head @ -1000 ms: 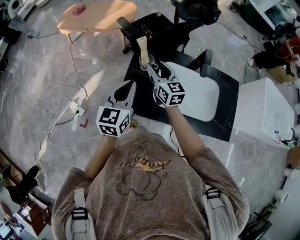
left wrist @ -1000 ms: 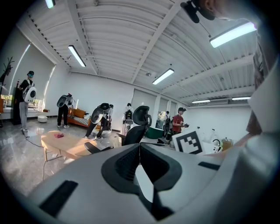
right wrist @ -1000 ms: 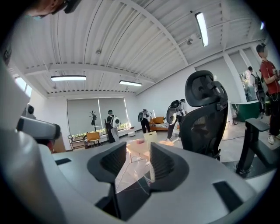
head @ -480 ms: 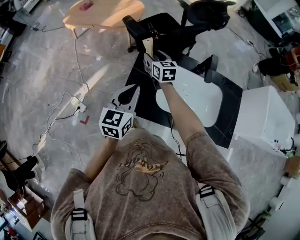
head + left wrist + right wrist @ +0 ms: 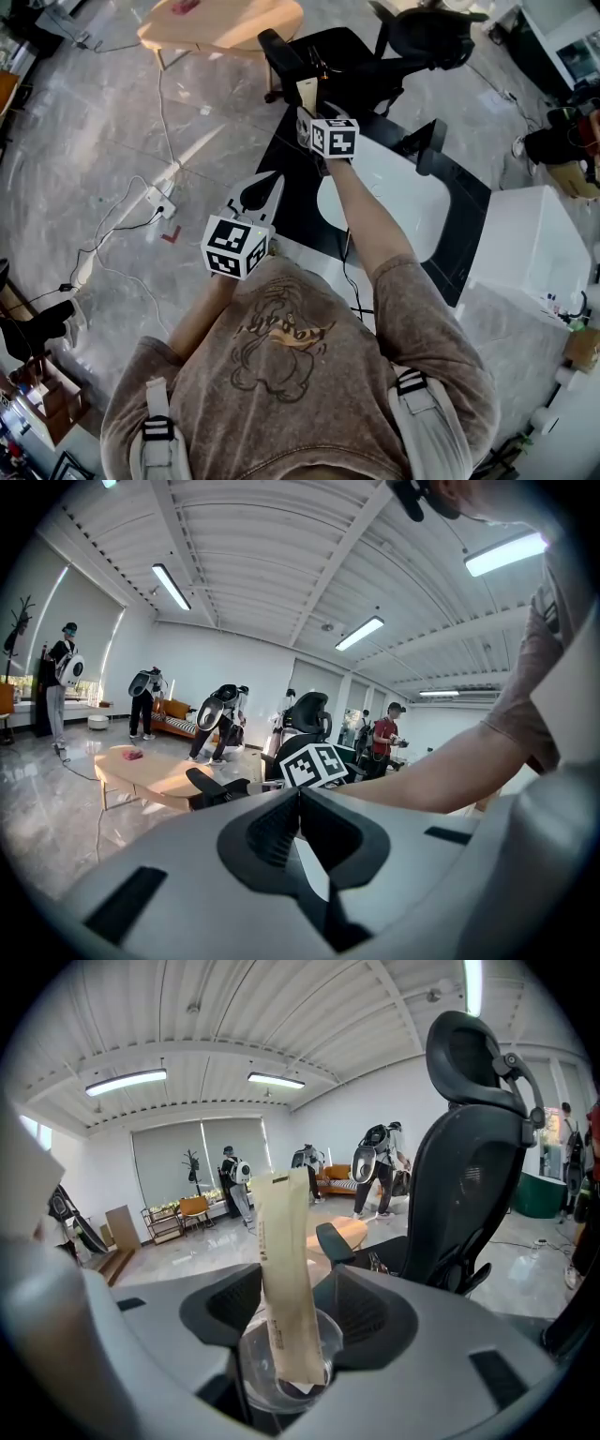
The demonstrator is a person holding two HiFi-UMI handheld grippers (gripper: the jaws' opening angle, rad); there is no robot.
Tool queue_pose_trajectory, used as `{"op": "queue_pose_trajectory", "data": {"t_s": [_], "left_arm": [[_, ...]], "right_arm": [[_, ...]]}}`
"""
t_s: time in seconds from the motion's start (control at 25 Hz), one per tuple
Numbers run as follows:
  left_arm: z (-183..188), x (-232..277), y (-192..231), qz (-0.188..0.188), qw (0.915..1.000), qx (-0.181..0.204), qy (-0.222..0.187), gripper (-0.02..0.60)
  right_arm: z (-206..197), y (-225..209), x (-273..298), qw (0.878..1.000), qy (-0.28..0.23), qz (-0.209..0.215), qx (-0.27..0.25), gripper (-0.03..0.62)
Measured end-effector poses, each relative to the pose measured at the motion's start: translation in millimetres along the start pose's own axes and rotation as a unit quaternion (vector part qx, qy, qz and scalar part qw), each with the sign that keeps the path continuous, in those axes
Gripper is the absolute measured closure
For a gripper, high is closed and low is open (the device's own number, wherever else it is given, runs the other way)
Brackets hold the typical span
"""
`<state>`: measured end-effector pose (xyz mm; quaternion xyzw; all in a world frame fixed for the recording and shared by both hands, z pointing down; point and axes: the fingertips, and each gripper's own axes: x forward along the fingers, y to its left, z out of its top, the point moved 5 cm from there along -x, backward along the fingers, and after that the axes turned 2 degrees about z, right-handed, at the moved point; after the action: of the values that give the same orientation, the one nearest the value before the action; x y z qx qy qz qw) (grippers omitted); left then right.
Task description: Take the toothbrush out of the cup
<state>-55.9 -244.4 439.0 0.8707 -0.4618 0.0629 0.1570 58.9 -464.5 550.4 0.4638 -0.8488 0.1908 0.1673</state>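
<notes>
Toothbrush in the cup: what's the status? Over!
Right gripper open, jaws flanking the wrapped toothbrush. It stands in cup. Left gripper shut, empty. Office chair behind, not blocking.

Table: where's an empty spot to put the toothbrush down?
Bare black table between the left gripper and the white panel; the panel's right half is bare too. Crowded at the far corner: cup, toothbrush, right gripper, chair.

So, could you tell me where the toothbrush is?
In the right gripper view's centre, the wrapped toothbrush stands in the clear cup between the open jaws of the right gripper, left of the chair.
</notes>
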Motion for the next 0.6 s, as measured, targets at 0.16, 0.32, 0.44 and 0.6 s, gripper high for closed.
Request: {"op": "queue_pose_trajectory", "data": {"t_s": [0.16,0.32,0.44,0.6], "left_arm": [[-1.2,0.2,-0.1,0.001,1.0000,-0.001,0.004,0.565],[-4.5,1.2,-0.7,-0.002,1.0000,-0.005,0.008,0.565],[-6.3,-0.7,-0.7,-0.001,0.9999,-0.009,0.010,0.565],[-8.2,-2.3,-0.4,-0.001,0.9998,-0.013,0.012,0.565]], "right_arm": [[-0.3,1.0,0.0,1.000,0.006,0.002,-0.009,0.350],[-2.2,1.7,2.4,1.000,0.010,0.012,-0.022,0.399],[-1.2,3.8,0.5,1.000,0.010,0.013,-0.026,0.435],[-1.1,5.7,-3.0,0.999,0.011,0.012,-0.032,0.465]]}}
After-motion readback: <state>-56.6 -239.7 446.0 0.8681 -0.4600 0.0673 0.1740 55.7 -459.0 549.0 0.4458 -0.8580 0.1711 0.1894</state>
